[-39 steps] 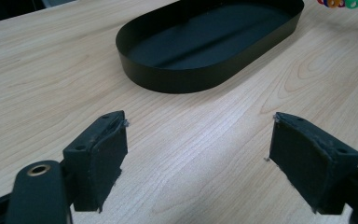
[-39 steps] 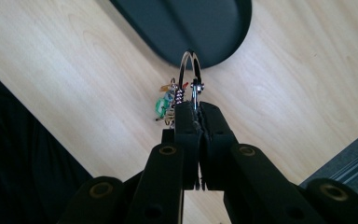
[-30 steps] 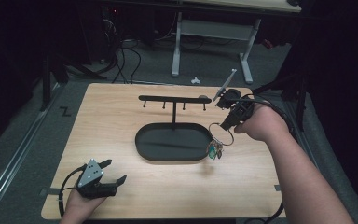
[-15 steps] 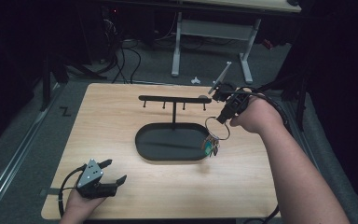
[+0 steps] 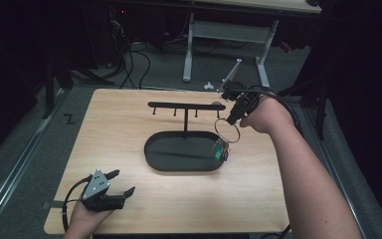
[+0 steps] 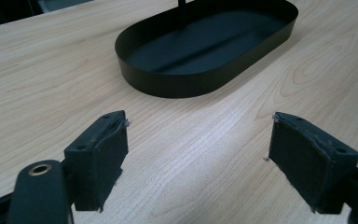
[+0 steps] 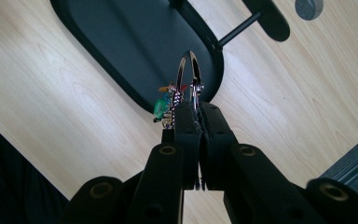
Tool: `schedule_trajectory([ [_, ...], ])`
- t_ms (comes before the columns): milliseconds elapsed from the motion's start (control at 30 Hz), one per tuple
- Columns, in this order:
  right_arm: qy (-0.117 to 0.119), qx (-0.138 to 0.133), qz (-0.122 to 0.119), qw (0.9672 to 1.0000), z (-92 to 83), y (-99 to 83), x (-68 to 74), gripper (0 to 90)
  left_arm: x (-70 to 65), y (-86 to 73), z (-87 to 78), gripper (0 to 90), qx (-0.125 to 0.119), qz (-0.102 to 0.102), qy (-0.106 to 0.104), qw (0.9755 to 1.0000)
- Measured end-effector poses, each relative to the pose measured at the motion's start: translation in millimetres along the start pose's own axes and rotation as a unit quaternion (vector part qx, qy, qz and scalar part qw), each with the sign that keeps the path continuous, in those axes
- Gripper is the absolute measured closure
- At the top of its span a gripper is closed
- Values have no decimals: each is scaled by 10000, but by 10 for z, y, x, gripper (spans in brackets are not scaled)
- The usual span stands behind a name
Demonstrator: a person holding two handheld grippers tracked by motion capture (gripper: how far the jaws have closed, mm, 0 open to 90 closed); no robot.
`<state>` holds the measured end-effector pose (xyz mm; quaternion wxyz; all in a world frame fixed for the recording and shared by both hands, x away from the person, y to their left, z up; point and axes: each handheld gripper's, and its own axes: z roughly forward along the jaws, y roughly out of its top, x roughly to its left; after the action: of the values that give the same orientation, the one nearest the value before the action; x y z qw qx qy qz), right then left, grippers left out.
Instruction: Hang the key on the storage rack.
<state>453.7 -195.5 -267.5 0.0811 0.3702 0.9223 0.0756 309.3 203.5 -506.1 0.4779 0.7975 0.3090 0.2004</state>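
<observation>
A black stand with a hooked crossbar (image 5: 185,105) rises from an oval black tray (image 5: 155,154) in the middle of the table. My right gripper (image 5: 232,117) is shut on a large metal key ring (image 5: 227,131), which hangs in the air over the tray's right end, just below the bar's right tip. Small green and coloured charms (image 5: 222,151) dangle from the ring. In the right gripper view the ring (image 7: 189,77) stands edge-on above the closed jaws, with the charms (image 7: 164,107) at their left. My left gripper (image 5: 121,182) rests open near the table's front left; nothing lies between its pads (image 6: 106,156).
The light wood table (image 5: 119,129) has bare surface around the tray (image 6: 200,81). A round grey disc (image 7: 308,8) sits on the table near the bar's right end. Beyond the far edge, a desk frame (image 5: 225,37) and cables lie on the floor.
My right gripper has lifted the key ring up and toward the far side, from beside the tray's right end to just under the bar's right tip. The left gripper has not moved.
</observation>
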Motion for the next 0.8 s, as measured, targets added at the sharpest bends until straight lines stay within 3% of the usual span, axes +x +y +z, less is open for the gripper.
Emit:
schedule_trajectory([
  [367,8,15,-33,10000,83,190,-47,875,2,-17,-26,201,24,-14,13,10000],
  [400,19,47,74,10000,87,204,-46,875,4,-18,-28,202,20,-23,13,10000],
  [800,-9,59,159,9999,171,298,-204,875,10,-21,-31,203,5,-39,21,10000],
])
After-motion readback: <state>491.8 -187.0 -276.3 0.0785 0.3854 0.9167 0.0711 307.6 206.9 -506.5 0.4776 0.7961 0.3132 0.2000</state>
